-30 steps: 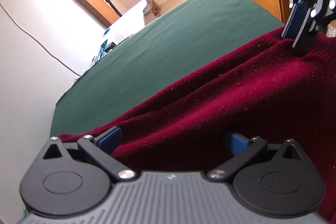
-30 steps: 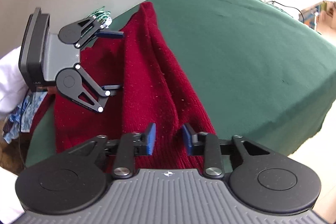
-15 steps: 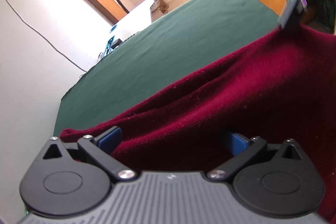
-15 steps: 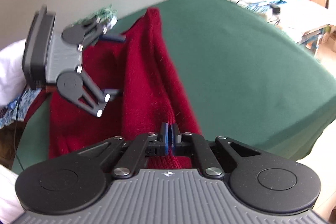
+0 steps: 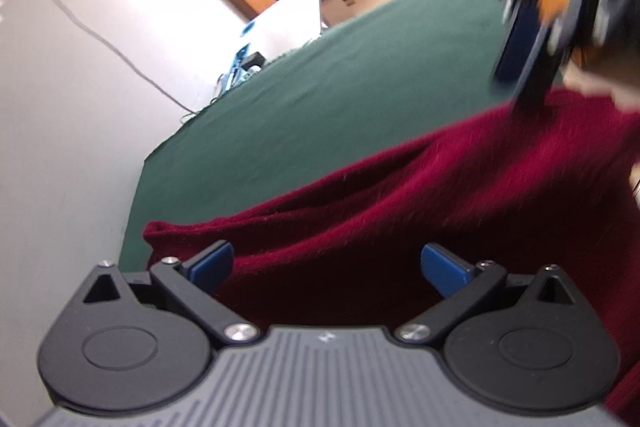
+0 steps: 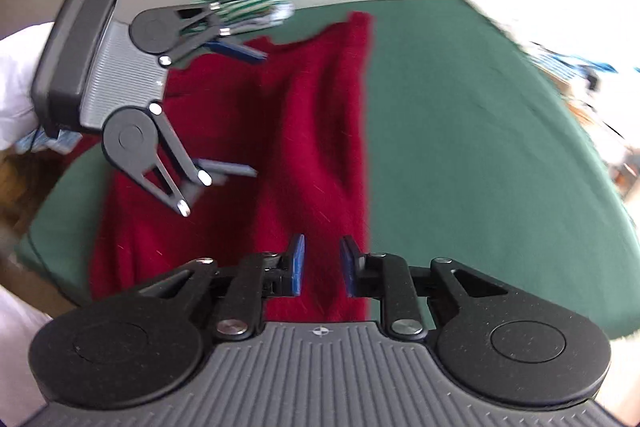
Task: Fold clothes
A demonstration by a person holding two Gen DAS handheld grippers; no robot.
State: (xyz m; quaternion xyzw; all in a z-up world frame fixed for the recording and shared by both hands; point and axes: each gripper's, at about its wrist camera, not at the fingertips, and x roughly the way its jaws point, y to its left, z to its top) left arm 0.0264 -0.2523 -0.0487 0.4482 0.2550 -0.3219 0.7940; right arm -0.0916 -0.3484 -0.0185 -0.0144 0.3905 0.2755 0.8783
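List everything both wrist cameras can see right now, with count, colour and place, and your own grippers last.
sweater: one, dark red, lying lengthwise on the table, partly folded.
table cover: one, dark green, spread under the sweater.
cable: one, thin and dark, running down the pale wall.
white cloth: one, at the left edge of the right wrist view.
patterned item: one, green and white, too blurred to identify, at the table's far edge.
left gripper: black with blue pads, open wide over the sweater.
right gripper: black with blue pads, jaws opening, sweater edge beneath, pads not pressing it.

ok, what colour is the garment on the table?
Dark red garment on a green table; clearest in the right wrist view.
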